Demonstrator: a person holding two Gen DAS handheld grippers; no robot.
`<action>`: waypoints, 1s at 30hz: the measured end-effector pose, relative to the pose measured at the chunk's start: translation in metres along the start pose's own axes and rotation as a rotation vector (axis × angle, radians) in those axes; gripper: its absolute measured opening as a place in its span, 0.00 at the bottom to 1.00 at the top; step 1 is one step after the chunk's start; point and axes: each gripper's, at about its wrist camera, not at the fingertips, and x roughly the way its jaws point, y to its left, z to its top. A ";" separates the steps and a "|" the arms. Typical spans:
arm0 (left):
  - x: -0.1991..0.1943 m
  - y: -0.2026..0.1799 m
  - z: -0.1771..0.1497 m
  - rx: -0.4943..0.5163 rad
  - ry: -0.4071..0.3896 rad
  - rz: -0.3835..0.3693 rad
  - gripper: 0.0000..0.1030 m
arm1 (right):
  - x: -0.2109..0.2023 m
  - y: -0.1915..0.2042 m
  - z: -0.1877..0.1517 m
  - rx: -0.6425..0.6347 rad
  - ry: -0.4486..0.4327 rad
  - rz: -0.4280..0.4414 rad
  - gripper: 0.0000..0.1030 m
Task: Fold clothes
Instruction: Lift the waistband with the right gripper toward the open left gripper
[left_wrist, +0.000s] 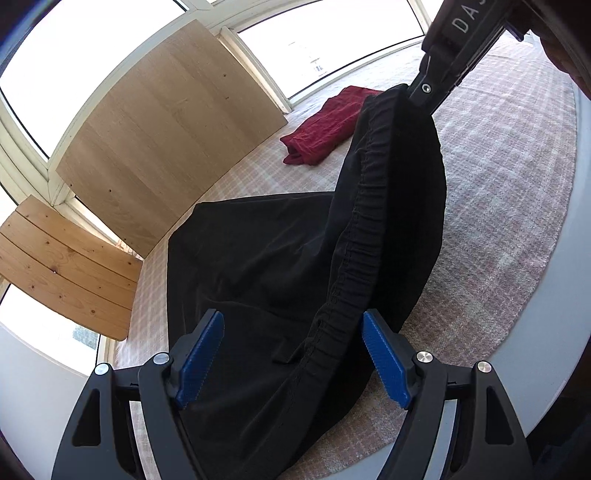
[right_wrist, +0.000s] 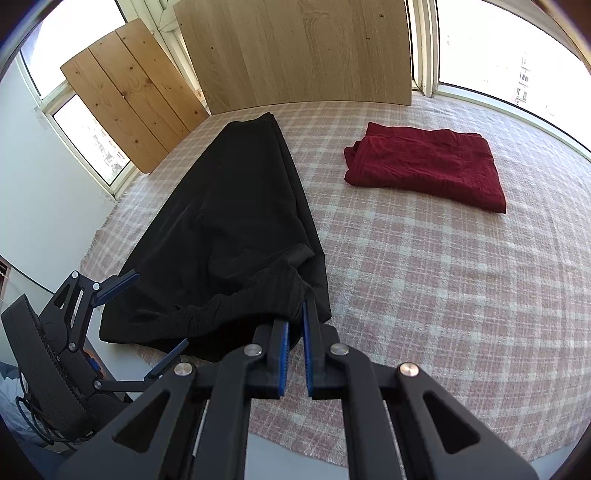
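Lifting black trousers (right_wrist: 229, 221) by the elastic waistband (left_wrist: 354, 258), right tongs (right_wrist: 293, 354) clamped on its right end, left tongs (left_wrist: 291, 354) gaping astride it, legs trailing far-left.

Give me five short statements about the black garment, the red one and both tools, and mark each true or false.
1. The right tool is clamped on the black elastic-waist garment. True.
2. The left tool is shut on the waistband. False: its jaws stand wide open, the waistband between them.
3. The folded dark red garment lies on the pink plaid blanket. True.
4. The red garment touches the black one. False: bare blanket separates them.
5. The whole black garment hangs in the air. False: most of it lies on the blanket.
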 end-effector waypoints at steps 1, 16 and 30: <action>-0.001 -0.006 0.001 0.023 -0.007 -0.008 0.73 | 0.000 0.000 -0.001 0.002 0.002 0.000 0.06; 0.019 0.003 -0.006 0.009 0.042 0.001 0.74 | -0.007 -0.003 -0.007 0.009 0.001 0.002 0.06; 0.024 0.052 -0.027 -0.249 0.087 -0.193 0.73 | -0.004 -0.004 -0.005 0.012 0.005 -0.002 0.06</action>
